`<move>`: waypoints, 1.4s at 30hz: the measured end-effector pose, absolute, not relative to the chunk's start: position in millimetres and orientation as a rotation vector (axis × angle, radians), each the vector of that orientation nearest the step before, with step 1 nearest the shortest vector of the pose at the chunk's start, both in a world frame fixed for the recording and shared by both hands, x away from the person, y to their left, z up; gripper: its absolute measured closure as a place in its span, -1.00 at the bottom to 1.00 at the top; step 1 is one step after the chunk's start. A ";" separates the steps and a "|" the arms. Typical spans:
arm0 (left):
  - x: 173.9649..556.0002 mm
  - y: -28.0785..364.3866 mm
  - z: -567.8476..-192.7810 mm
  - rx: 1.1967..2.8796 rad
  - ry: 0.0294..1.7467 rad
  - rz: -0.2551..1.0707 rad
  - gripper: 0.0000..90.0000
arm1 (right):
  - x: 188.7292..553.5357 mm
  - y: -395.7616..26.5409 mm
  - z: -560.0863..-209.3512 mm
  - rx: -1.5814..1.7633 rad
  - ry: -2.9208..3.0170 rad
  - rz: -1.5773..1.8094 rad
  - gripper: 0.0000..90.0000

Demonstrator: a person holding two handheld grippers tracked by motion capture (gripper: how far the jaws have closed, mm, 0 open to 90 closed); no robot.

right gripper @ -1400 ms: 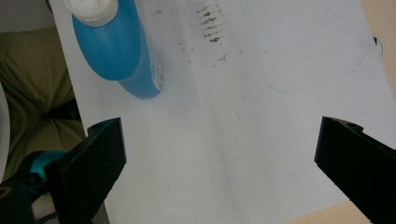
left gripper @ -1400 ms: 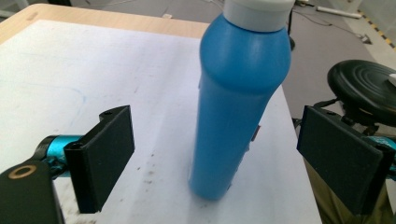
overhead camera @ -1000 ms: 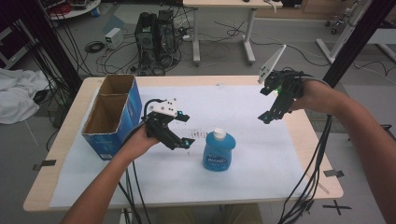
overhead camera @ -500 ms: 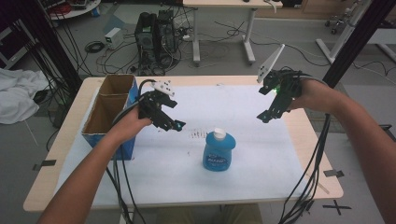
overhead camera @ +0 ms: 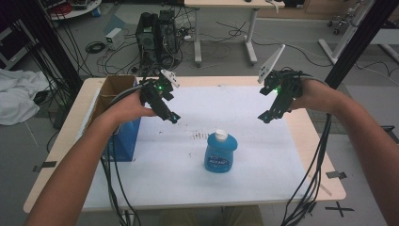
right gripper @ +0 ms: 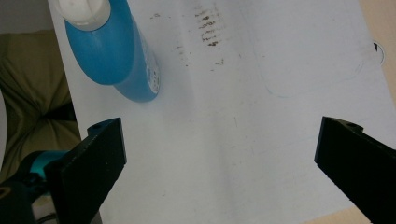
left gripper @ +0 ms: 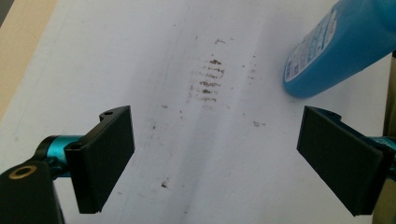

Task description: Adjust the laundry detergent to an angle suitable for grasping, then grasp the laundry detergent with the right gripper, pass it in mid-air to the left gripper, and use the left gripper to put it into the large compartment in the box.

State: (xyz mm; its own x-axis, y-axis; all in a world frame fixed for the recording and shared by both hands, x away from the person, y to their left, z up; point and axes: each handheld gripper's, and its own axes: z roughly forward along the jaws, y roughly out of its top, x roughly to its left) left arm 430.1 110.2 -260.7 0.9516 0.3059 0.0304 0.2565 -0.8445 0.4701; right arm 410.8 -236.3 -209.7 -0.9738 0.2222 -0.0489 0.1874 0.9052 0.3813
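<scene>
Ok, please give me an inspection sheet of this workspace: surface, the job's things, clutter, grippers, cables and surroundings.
Surface: wooden table under a white sheet; brown smudges on the sheet near its middle.
Job's things: blue bottle with a white cap, upright on the sheet, touched by neither gripper.
Clutter: open cardboard box with blue sides at the table's left edge; contents cannot be seen.
Grippers: left gripper open, above the sheet beside the box; right gripper open, above the sheet's right part; both empty.
Cables: black cables trail from each gripper over the near table edge.
Surroundings: computer tower, loose floor wiring, a second desk, white cloth at far left.
</scene>
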 end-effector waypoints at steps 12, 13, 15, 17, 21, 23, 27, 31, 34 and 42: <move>435.2 105.7 -262.4 2.657 0.331 0.116 -0.75 | 413.9 -235.4 -211.8 0.316 2.989 0.582 -0.98; 435.2 105.7 -262.4 2.657 0.331 0.116 -0.75 | 413.9 -235.4 -211.8 0.316 2.989 0.582 -0.98; 434.9 104.3 -264.0 2.647 0.334 0.114 -0.75 | 414.4 -235.3 -212.0 0.315 2.993 0.579 -0.98; 434.9 103.6 -264.1 2.645 0.336 0.111 -0.75 | 414.5 -235.3 -211.9 0.314 2.994 0.580 -0.98; 435.5 104.8 -263.4 2.637 0.346 0.114 -0.75 | 414.4 -235.2 -212.1 0.295 2.991 0.585 -0.98; 436.1 105.8 -262.1 2.642 0.340 0.122 -0.75 | 413.6 -235.1 -211.8 0.309 2.992 0.581 -0.98; 434.5 107.2 -261.8 2.635 0.346 0.127 -0.75 | 413.0 -235.1 -211.7 0.307 2.994 0.579 -0.98; 433.5 107.1 -263.5 2.621 0.369 0.128 -0.75 | 413.5 -234.8 -211.8 0.310 2.992 0.580 -0.98; 433.8 107.6 -261.4 2.639 0.347 0.130 -0.75 | 412.5 -233.6 -212.1 0.305 2.989 0.582 -0.98; 434.3 108.9 -261.8 2.640 0.350 0.121 -0.75 | 410.7 -236.0 -212.6 0.302 2.983 0.593 -0.98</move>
